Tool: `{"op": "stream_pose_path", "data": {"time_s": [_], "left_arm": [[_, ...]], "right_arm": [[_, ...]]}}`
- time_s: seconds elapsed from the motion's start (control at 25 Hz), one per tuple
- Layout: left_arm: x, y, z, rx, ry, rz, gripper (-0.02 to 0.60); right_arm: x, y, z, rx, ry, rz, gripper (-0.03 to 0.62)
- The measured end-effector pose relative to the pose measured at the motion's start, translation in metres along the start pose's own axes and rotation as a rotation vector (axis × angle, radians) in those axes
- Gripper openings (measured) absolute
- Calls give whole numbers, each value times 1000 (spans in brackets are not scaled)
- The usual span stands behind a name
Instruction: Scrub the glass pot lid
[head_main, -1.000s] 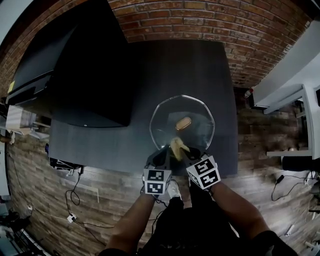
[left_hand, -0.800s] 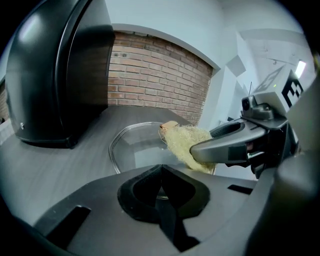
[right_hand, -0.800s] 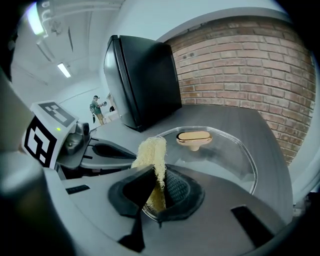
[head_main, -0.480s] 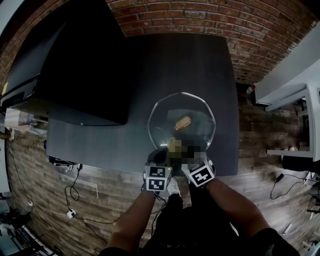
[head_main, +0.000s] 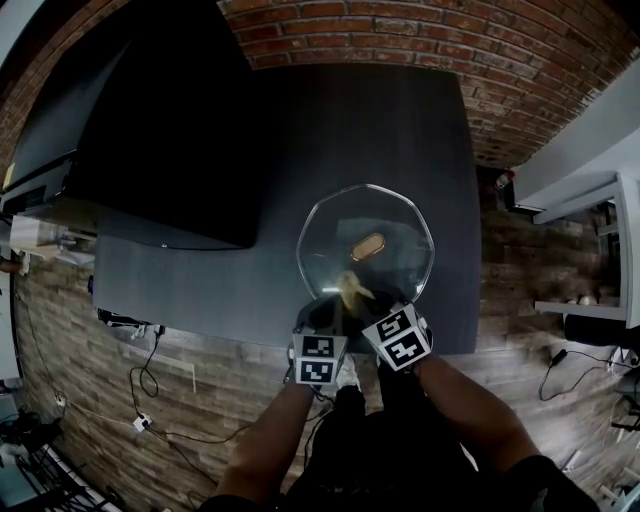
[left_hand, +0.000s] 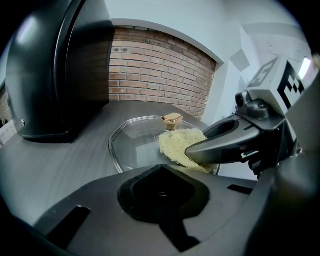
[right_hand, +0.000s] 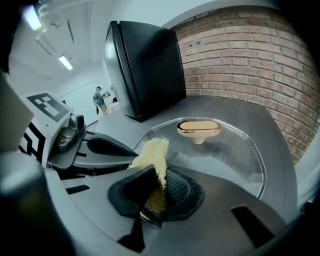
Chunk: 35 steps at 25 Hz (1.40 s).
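Note:
The glass pot lid (head_main: 340, 235) lies flat on the dark table (head_main: 200, 280), its gold knob (head_main: 367, 246) on top. My right gripper (head_main: 365, 305) is shut on a yellow mesh scrubber (head_main: 350, 288) that presses on the lid's near part, short of the knob. My left gripper (head_main: 325, 312) is at the lid's near rim, jaws closed on the glass edge. In the left gripper view the scrubber (left_hand: 177, 142) lies on the lid (left_hand: 137, 137) just before the knob (left_hand: 172, 119). The right gripper view shows the scrubber (right_hand: 150, 152) sticking out of my right gripper (right_hand: 154, 175) onto the lid (right_hand: 225, 155).
A large black rounded appliance (head_main: 170, 150) fills the table's left side, close to the lid. A brick wall (head_main: 400, 40) runs along the table's far edge. White shelving (head_main: 590, 190) stands at the right. Cables (head_main: 145, 380) lie on the wood floor.
The right gripper has shifted the scrubber a little across the lid's near part and back. The lid and the left gripper stay in place.

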<state>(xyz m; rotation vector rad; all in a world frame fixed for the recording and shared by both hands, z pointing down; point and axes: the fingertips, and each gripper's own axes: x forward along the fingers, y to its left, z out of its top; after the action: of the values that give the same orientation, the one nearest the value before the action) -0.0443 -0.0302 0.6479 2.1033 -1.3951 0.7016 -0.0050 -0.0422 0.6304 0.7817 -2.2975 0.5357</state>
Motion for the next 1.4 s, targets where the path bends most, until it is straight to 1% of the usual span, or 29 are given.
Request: {"op": "stream_pose_path", "data": {"time_s": [0.28, 0.72, 1.4], "left_arm": [[0, 0, 0, -13, 11, -5, 34], [-1, 0, -1, -21, 21, 11, 34], [0, 0, -1, -27, 41, 40, 34]], "right_arm": [[-6, -15, -2, 26, 1, -17, 48], [-25, -55, -11, 82, -10, -80, 48], [-49, -116, -28, 134, -3, -131, 48]]}}
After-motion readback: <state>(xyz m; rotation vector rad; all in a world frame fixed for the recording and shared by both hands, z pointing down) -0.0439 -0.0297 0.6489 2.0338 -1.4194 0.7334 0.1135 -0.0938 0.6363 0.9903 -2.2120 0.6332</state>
